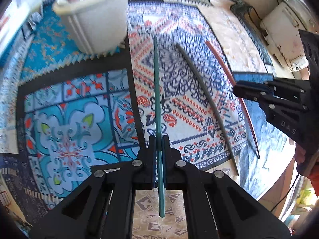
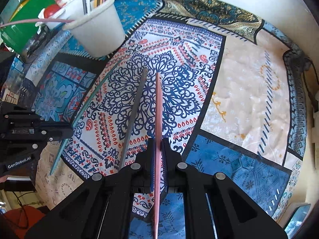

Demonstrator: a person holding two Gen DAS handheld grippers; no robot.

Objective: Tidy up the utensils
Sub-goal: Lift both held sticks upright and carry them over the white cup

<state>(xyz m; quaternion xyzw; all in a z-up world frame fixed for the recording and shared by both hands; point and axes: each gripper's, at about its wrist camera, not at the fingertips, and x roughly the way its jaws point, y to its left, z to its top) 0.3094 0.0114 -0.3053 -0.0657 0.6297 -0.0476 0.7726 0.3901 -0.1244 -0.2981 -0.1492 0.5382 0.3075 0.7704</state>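
Both grippers clamped, one chopstick each. Left gripper (image 1: 159,139) pinching the green chopstick (image 1: 157,91) well down its length, one end running out past the fingertips, the other end trailing back under the jaws. Right gripper (image 2: 158,142) pinching the pink chopstick (image 2: 158,103) the same way; whether lifted off the patterned cloth (image 2: 249,91) or only pinned against it, cannot tell. Grey chopstick (image 2: 135,107) loose on the cloth, between the two held ones, just beside the pink one, roughly parallel to it. White cup (image 1: 99,20) ahead of the left gripper and off to the left of the green stick's line, already holding several sticks; in the right wrist view same cup (image 2: 99,35) sits far up-left, well apart from the pink stick. Key relation: green stick's long axis aimed just past the cup's right wall, not at its mouth. Left hand clearly nearer. Probably needs lifting, tipping upright, shifting left over the rim before release. Risk: long stick catching the rim or tipping the cup.
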